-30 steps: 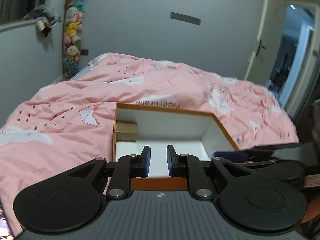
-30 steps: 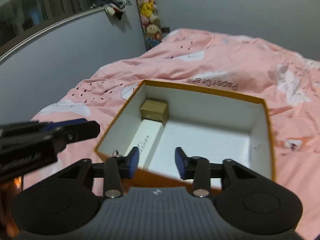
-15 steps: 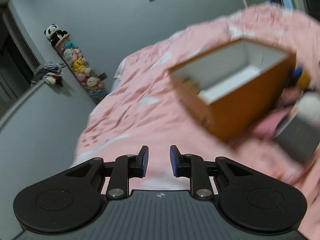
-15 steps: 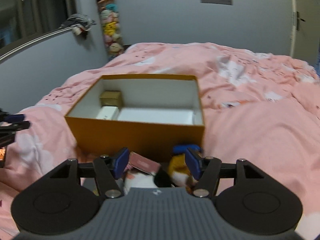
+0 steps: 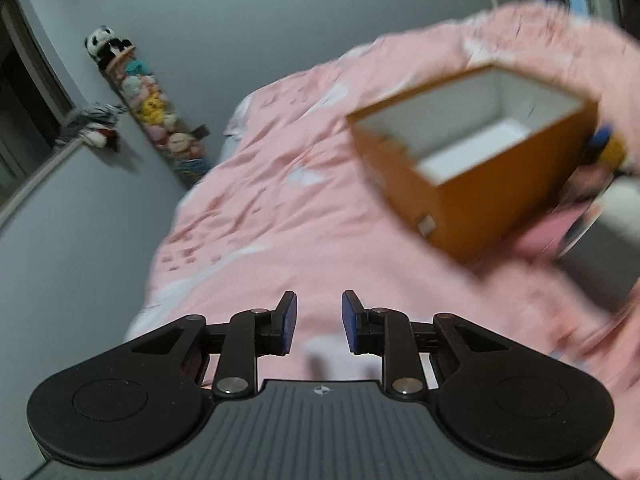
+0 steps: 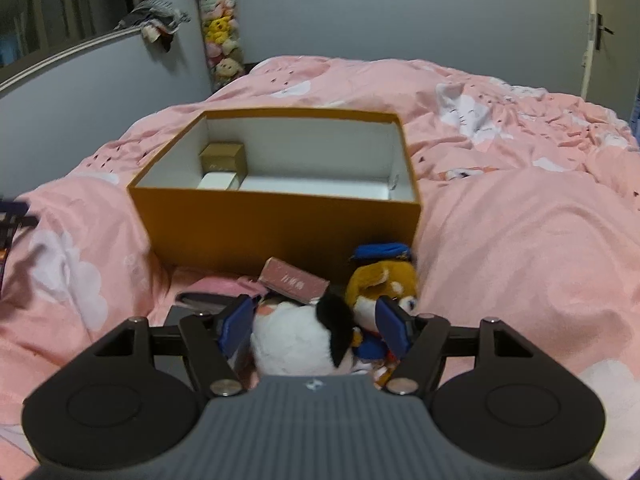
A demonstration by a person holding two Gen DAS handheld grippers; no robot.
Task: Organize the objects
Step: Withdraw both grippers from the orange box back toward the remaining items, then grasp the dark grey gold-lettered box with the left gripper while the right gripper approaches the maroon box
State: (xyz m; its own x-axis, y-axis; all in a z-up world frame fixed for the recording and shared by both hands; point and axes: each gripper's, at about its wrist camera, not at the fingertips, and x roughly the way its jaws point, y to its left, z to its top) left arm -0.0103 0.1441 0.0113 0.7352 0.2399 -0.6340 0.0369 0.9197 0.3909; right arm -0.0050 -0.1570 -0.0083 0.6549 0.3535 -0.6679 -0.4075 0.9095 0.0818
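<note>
Box (image 6: 280,220) sits on pink duvet (image 6: 520,240), grey wall (image 6: 320,8) behind

box (image 6: 276,220): matt cardboard | quilt (image 6: 520,240): soft cloth | toy (image 6: 296,340): plush

Open orange box (image 6: 280,224) on the pink bedding, plush toys (image 6: 304,340) and pink packet (image 6: 294,282) (tilted) just before it

From the left wrist we look rolled, orange box (image 5: 500,196) at two o'clock; right wrist faces it at twelve, nearer.
</note>
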